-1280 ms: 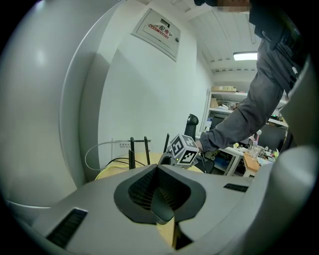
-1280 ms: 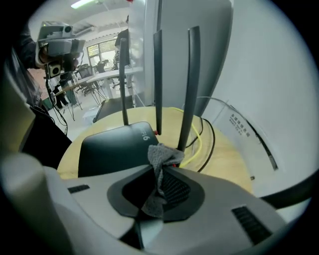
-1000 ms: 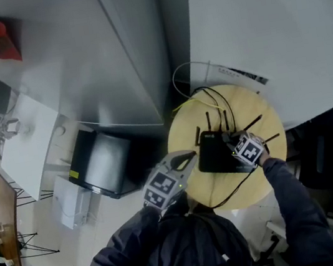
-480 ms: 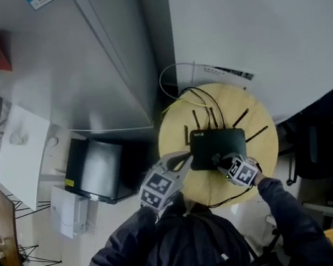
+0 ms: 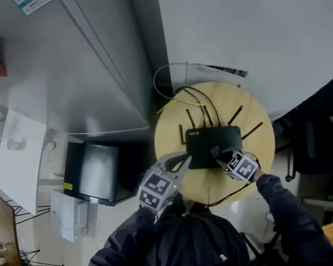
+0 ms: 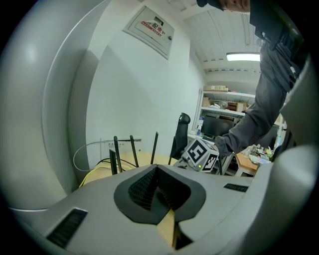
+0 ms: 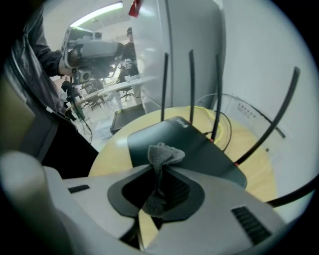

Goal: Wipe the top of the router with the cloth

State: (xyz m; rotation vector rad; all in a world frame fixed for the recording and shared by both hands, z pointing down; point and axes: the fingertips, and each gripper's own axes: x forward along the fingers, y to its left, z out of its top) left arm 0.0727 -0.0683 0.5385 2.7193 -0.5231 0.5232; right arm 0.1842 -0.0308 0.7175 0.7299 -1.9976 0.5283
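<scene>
1. A small round wooden desk (image 5: 166,138) stands in a corner between pale walls, and cables (image 5: 194,100) run off its far edge.
2. The router (image 5: 214,143) lies flat near the desk's middle. Its antennas (image 7: 190,82) stand along the far side, so the broad black top is open to a reach from the near side.
3. The right gripper (image 7: 159,172) has its jaws clenched on the grey cloth (image 7: 163,153). A tuft sticks out past the tips, and that is probably the part meant to rub the casing. It sits over the router's near edge; I cannot tell whether it presses on the top.
4. The left gripper (image 6: 156,169) has its jaws pressed together with nothing between them. It waits at the desk's near-left rim, just beside the router's end, probably to stay out of the wiping path.
5. The wiping seems to be under way.
</scene>
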